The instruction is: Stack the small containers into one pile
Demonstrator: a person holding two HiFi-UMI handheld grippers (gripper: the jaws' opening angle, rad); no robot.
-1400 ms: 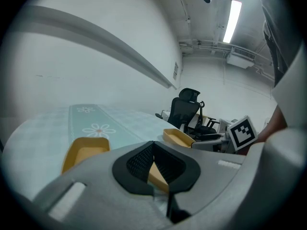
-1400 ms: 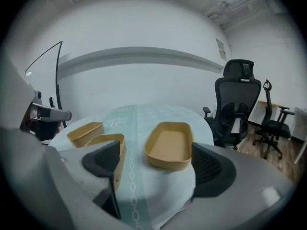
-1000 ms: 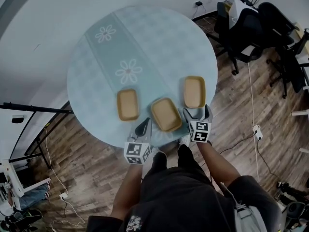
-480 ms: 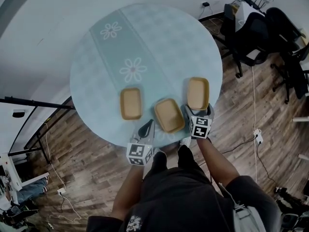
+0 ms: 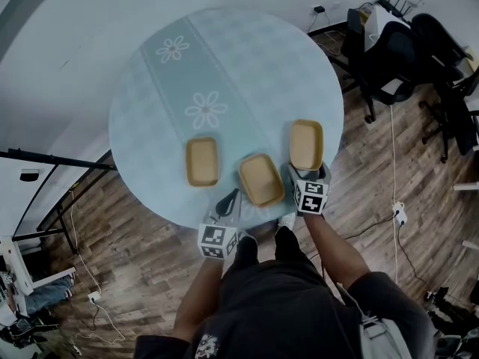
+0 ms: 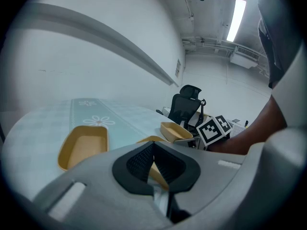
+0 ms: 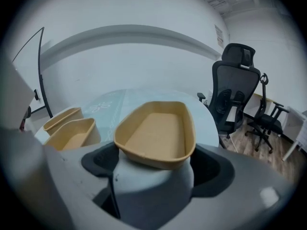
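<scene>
Containers, three of them and none stacked yet, sit apart along the near side of the round table [image 5: 247,66]: left container [image 5: 202,161], middle container [image 5: 261,179], right container [image 5: 305,144]. The right gripper [image 5: 307,173] straddles that right container's near end. Its jaws are spread wide and have just been easing inward, with the walls between the pads but no pinch showing. I'd say it's lining up to lift it onto a neighbour. The left gripper [image 5: 227,198] hangs clenched and empty beside the middle container, out of the way.
</scene>
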